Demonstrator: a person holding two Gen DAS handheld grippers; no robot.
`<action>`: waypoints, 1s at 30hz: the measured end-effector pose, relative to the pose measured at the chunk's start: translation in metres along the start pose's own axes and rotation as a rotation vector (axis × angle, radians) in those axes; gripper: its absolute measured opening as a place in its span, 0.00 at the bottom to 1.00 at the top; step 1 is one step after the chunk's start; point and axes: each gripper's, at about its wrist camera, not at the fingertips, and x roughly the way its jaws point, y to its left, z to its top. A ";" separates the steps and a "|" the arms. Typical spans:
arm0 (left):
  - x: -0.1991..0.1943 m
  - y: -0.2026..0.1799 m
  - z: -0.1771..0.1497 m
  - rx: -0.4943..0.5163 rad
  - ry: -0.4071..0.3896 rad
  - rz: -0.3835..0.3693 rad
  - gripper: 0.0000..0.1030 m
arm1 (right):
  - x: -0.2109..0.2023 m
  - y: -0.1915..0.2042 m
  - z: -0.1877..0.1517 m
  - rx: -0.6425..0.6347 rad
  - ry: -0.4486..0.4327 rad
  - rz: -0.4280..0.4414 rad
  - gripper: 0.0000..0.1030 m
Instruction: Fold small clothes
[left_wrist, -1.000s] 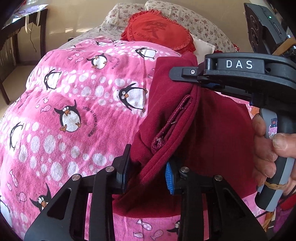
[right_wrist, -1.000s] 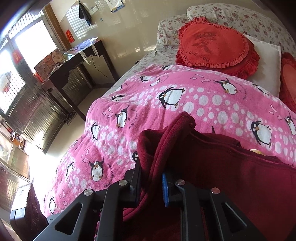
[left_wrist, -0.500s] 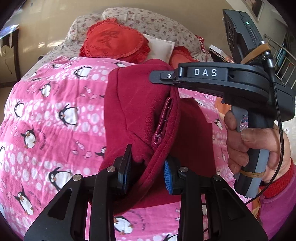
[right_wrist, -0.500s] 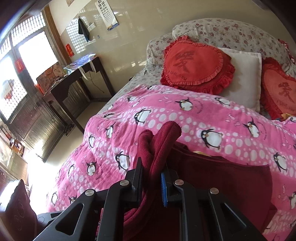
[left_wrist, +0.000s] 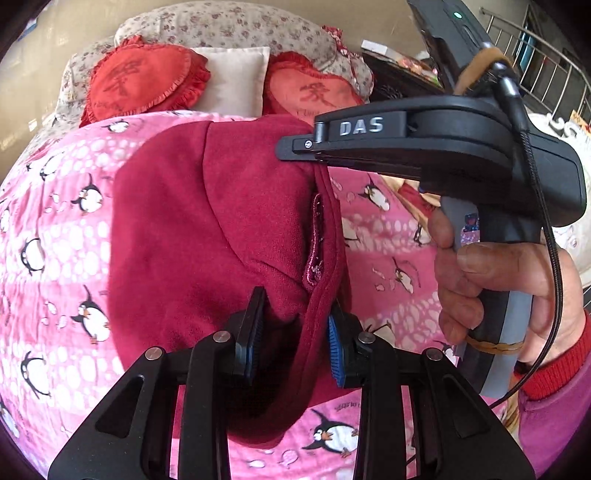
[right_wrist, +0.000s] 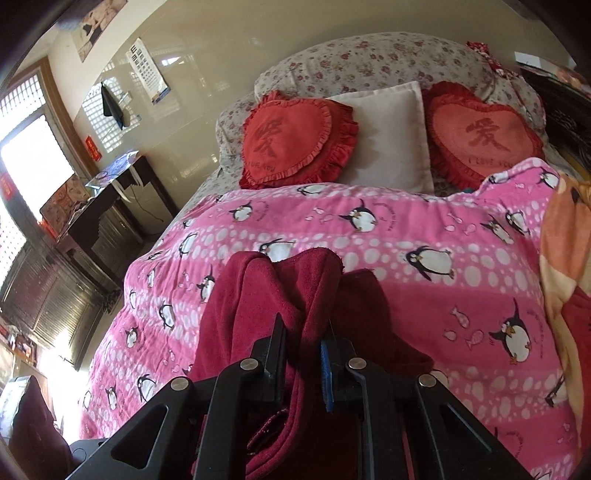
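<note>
Your left gripper (left_wrist: 295, 332) is clamped on a bunched edge of the dark red garment (left_wrist: 192, 229), and your right gripper (right_wrist: 303, 354) is pinching another fold of the same cloth — in the left wrist view its fingers enter from three o'clock and bite the garment's far end near one o'clock. So the held edge runs roughly six to twelve between your two grips, with the rest draped toward nine o'clock over the pink penguin blanket (left_wrist: 48, 258). Both grippers are equally committed; I judge the next move turns on carrying that edge across to nine o'clock and laying it flat. No containers are in view — only heart cushions (right_wrist: 295, 144) beyond, at twelve.
</note>
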 end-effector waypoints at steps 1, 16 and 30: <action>0.007 -0.004 0.000 0.004 0.013 0.002 0.28 | 0.005 -0.001 -0.003 -0.013 0.003 -0.031 0.14; -0.058 -0.003 -0.023 0.173 -0.002 0.049 0.42 | -0.051 -0.014 -0.024 0.036 -0.037 0.058 0.25; 0.001 0.056 -0.058 -0.003 0.145 0.133 0.42 | -0.006 0.026 -0.120 -0.229 0.180 -0.121 0.25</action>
